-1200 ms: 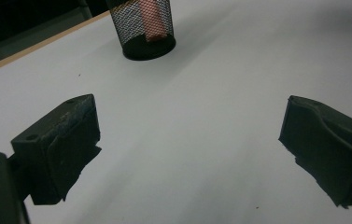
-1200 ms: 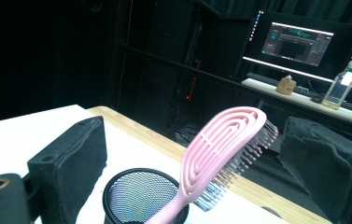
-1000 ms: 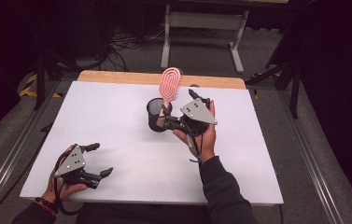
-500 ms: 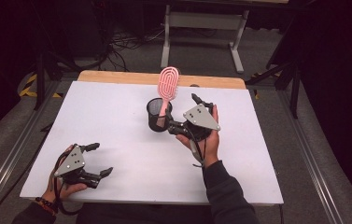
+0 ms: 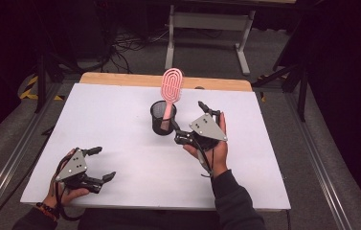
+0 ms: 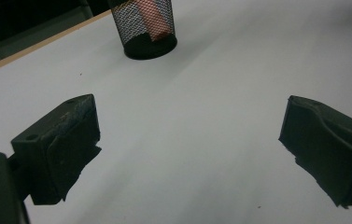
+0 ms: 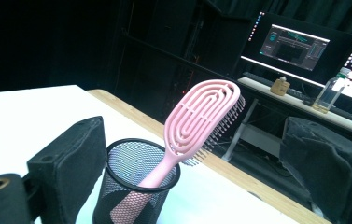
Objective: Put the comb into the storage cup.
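right gripper: black two-jaw tool under a grey three-cornered plate, held in a hand just beside the mesh cup, on the side toward the person. jaws spread wide, gripping nothing; in the right gripper view the blocky, matte, rough-faced jaws stand either side of the cup without touching it.

left gripper: same make, grey plate on top, held low over the table well apart from the mesh cup, toward the near left corner. jaws wide open and empty; in the left gripper view the worn black pads frame bare white surface, with the cup far ahead.

mesh cup: black wire mesh, cylindrical, with a solid rolled rim and solid base. upright on the table, toward the far edge and about midway across.

hairbrush: pink plastic, smooth. oval head of vented concentric loops, with short bristles showing on its far face in the right gripper view. slim handle down inside the mesh cup, visible through the mesh; head rises clear above the rim, leaning away from the person.

table: flat white matte top, rectangular, with a pale wood strip along the edge beyond the mesh cup.

beyond the mesh cup, off the table: dark room, lit monitor, clear bottle.
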